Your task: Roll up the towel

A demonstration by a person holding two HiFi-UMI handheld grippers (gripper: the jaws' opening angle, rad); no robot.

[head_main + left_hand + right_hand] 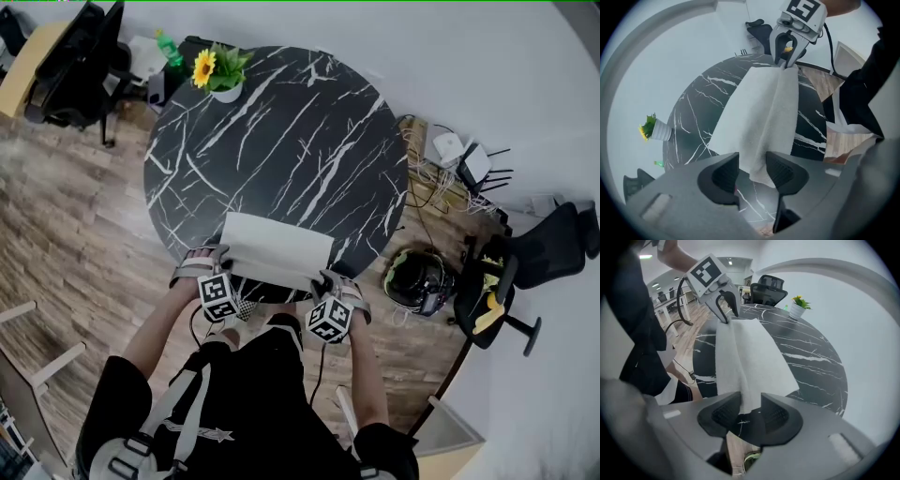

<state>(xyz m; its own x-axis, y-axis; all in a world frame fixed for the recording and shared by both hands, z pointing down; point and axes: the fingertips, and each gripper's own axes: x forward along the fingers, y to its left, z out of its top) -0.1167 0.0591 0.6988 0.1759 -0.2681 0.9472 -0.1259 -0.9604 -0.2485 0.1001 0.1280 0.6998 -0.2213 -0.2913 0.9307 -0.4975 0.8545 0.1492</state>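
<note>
White towel (pixel 277 248) lies flat on the round black marble tabletop (pixel 281 122), at its near edge, right in front of the person. A raised fold runs along the towel's near side from one claw to the other. Left claw (pixel 752 176) points steeply down at the towel's left near corner. Its jaws are released and apart, with the towel corner hanging loose between the pads, not pinched. Right claw (pixel 751 413) is at the right near corner in the same state: jaws apart, towel edge standing in the gap, no clamp visible. Both claws are just beside the tabletop rim. A potted sunflower (pixel 217 73) sits at the far edge, well apart from the towel. Wood floor (pixel 75 216) lies below.
</note>
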